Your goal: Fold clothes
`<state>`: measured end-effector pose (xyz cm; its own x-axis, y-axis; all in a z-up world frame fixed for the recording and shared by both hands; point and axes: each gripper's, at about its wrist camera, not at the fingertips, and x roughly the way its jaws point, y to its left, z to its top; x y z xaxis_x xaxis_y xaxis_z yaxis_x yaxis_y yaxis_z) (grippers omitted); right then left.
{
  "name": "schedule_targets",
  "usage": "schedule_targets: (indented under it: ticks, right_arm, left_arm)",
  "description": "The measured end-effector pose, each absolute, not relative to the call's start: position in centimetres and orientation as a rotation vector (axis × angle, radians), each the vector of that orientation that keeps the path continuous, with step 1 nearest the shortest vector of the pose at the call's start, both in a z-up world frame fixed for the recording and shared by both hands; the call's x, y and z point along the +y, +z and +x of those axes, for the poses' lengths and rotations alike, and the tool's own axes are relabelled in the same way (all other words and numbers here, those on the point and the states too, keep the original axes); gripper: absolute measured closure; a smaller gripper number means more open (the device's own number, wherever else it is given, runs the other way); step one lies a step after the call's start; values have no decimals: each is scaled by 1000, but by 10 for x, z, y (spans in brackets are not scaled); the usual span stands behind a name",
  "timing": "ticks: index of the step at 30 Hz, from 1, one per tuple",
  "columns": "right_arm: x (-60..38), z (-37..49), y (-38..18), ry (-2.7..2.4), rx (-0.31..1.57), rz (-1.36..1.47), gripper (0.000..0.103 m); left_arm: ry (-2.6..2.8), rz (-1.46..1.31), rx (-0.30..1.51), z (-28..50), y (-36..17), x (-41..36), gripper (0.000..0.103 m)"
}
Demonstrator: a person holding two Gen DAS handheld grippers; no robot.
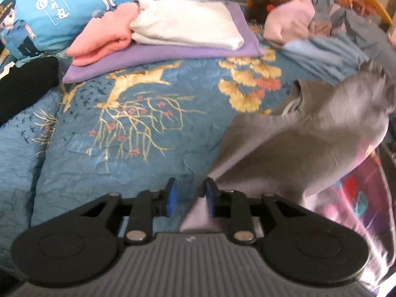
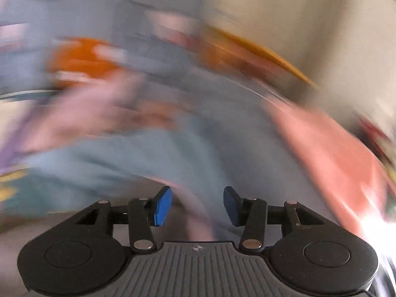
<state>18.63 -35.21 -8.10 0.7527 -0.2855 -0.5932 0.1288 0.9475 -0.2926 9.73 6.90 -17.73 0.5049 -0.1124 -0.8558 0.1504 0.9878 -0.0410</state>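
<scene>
Presently both claws stand parted, gripping nothing: left claw (image 1: 190, 198) has the grey top (image 1: 309, 133) draped beside its right pad; right claw (image 2: 196, 205) is blurred. Judged between garments; next, regrip an edge.

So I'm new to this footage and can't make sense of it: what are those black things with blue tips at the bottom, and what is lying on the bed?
They are hand-held grippers, one in each of a person's hands, each with a camera looking along its two blue-padded fingers. One picture comes from the left gripper, the other from the right gripper.

The left view shows a blue patterned bedspread with folded clothes stacked at the back: a white piece and a pink one on a purple one. A grey garment lies on the right; its corner sits between the left gripper's parted pads, so it is not pinched.

The right view is smeared by fast motion. Its jaws stand apart with blurred cloth behind them, apparently gripping nothing.
</scene>
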Motion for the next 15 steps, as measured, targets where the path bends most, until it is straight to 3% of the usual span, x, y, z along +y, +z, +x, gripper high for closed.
schedule_targets:
  ticks: [2, 9, 11, 15]
  right_arm:
    - [-314, 187, -80, 23, 655, -339, 48]
    - [-202, 218, -135, 589, 745, -660, 49]
    - [-191, 230, -152, 616, 820, -685, 49]
    - [-192, 251, -175, 630, 974, -601, 50]
  left_arm:
    - [-166, 34, 1029, 102, -177, 75, 62]
    - [-204, 82, 1021, 109, -178, 76, 48]
    - [-208, 91, 1019, 106, -179, 76, 42]
    - [-203, 94, 1020, 102, -180, 79, 40]
